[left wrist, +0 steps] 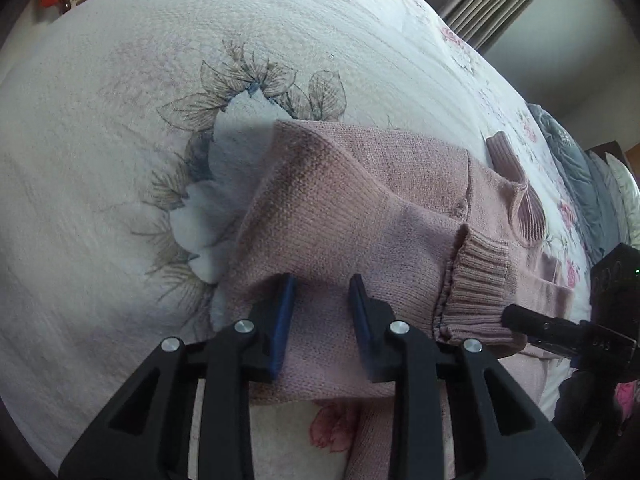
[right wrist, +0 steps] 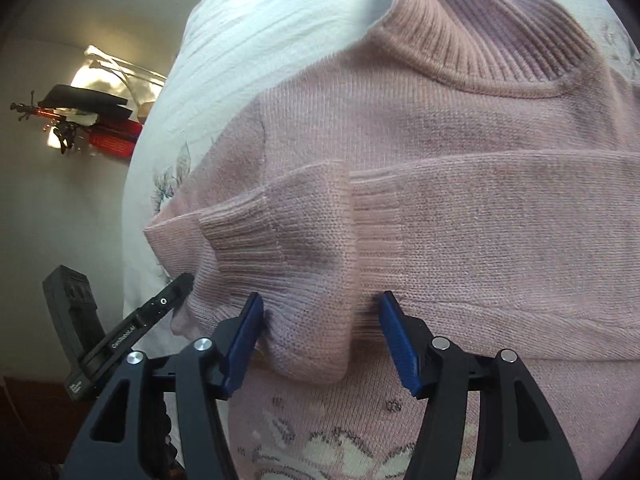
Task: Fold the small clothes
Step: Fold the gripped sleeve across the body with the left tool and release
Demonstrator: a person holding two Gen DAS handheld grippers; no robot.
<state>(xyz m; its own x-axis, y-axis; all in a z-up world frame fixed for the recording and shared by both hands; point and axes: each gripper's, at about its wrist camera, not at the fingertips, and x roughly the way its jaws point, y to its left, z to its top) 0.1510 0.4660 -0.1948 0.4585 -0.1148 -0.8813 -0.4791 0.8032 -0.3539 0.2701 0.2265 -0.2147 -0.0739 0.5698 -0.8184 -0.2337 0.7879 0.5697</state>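
Observation:
A pink knit sweater [left wrist: 360,200] lies on a white floral bedspread [left wrist: 160,60], its sleeves folded across the body. In the right wrist view the sweater [right wrist: 440,140] fills the frame, ribbed collar [right wrist: 480,40] at the top. My left gripper [left wrist: 322,300] is open, with a fold of the sweater lying between its blue pads. A ribbed cuff [left wrist: 476,280] sits just to its right. My right gripper [right wrist: 320,320] is open wide, and a bulging sleeve fold near the cuff [right wrist: 240,232] rests between its fingers. Each gripper shows at the edge of the other's view.
The bed's edge curves down the left of the right wrist view, with a wall and red and black items [right wrist: 108,136] beyond it. Grey bedding [left wrist: 572,160] lies at the far right of the bed, under a curtain [left wrist: 492,0].

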